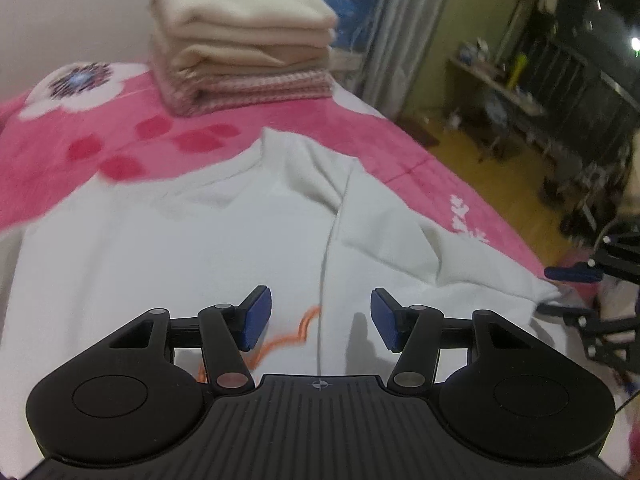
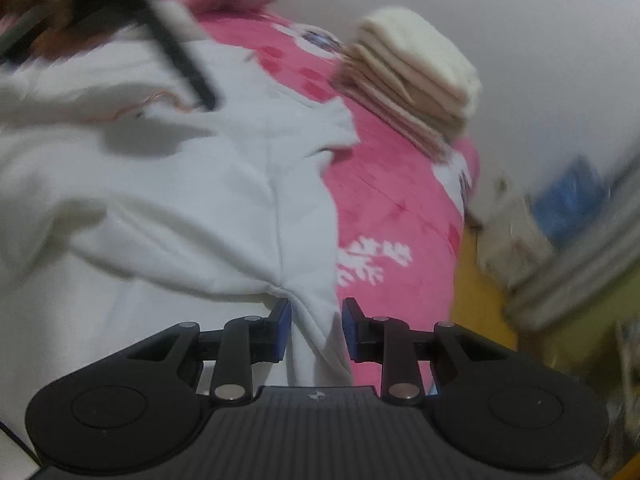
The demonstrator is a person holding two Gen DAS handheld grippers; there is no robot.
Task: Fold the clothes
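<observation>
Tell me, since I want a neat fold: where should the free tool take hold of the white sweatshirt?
Probably the hem or side edge nearest the left tool, coming in low from the near side. The white sweatshirt lies flat on the pink blanket, so only an edge offers a lip to pinch. The right tool already has a bunched fold at the other side between its pads.

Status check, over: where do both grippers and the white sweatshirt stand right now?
Left gripper open above white sweatshirt, nothing between pads. Right gripper shut on bunched sweatshirt fold at its edge. Folded stack sits clear on pink blanket.
</observation>
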